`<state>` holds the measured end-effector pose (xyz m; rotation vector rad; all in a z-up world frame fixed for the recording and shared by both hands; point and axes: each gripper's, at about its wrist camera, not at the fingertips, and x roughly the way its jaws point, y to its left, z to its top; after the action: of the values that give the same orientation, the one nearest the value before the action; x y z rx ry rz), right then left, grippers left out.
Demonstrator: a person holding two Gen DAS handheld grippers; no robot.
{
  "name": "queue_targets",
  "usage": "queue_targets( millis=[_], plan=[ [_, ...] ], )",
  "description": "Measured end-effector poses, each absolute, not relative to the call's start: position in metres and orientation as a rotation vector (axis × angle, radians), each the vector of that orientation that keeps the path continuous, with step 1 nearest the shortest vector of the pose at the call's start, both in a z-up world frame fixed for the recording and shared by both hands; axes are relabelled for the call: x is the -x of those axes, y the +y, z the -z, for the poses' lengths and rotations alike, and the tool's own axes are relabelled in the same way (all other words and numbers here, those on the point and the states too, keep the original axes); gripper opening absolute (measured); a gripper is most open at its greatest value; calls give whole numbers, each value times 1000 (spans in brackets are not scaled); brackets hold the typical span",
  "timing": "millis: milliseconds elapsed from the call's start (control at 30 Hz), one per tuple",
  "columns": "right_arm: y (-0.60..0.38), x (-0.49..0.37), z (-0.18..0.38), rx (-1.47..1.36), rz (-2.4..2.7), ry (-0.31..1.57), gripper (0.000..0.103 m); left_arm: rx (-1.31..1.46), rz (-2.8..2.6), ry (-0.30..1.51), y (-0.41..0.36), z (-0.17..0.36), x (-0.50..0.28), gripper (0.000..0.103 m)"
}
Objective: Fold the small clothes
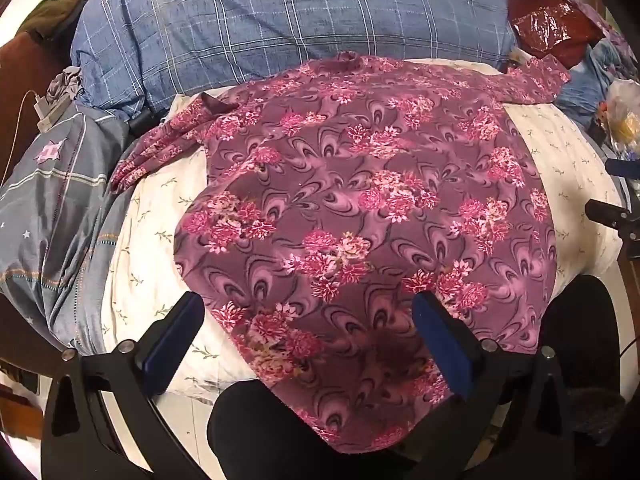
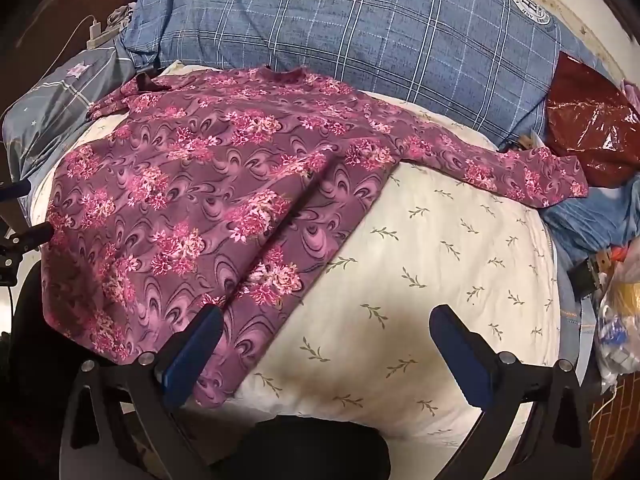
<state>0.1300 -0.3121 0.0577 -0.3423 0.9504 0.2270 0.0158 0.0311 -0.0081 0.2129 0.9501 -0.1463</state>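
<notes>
While the purple floral garment (image 1: 360,200) lay spread flat across the cream leaf-print bed (image 2: 440,248), both tools hung above its near hem with jaws wide apart and nothing gripped. Left tool (image 1: 308,328) hovered over the lower part of the cloth, its 2 blue pads straddling fabric without pressing it. Right tool (image 2: 326,340) sat at the garment's right edge, 1 pad over the hem corner, the other over bare sheet.

Containers first: a shiny dark-red plastic bag (image 2: 592,128) sat at the far right of the bed, contents impossible to make out; a clear plastic bag (image 2: 620,312) with something yellow inside lay further toward the near right edge.

Edges next: the hem draped over the near side of the bed onto dark trouser legs (image 1: 256,432). 1 sleeve (image 2: 528,176) stretched right, its cuff just beside the red bag; the other sleeve (image 1: 160,148) bunched left, touching a grey-blue starred quilt (image 1: 52,208). Open sheet ran wide on the right of the garment, a narrower strip on the left.

Around it: a big blue plaid pillow (image 1: 280,28) pressed against the collar end, and a white charger with cable (image 1: 44,108) rested at the far left.
</notes>
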Motion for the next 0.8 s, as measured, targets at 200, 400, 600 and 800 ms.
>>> queue_targets(
  millis=[200,400,600,800],
  plan=[
    [-312,-133,-55,348,-227,965,103,-201,155,953,31,10,-17,103],
    [-309,-134,-45,342,-216,963,103,-193,158,964,32,13,-20,103],
    [-312,-137,-42,320,-220,977,103,-192,161,968,30,15,-21,103],
    [-312,-140,-40,294,-242,1003,103,-192,157,975,30,17,-23,103]
  ],
)
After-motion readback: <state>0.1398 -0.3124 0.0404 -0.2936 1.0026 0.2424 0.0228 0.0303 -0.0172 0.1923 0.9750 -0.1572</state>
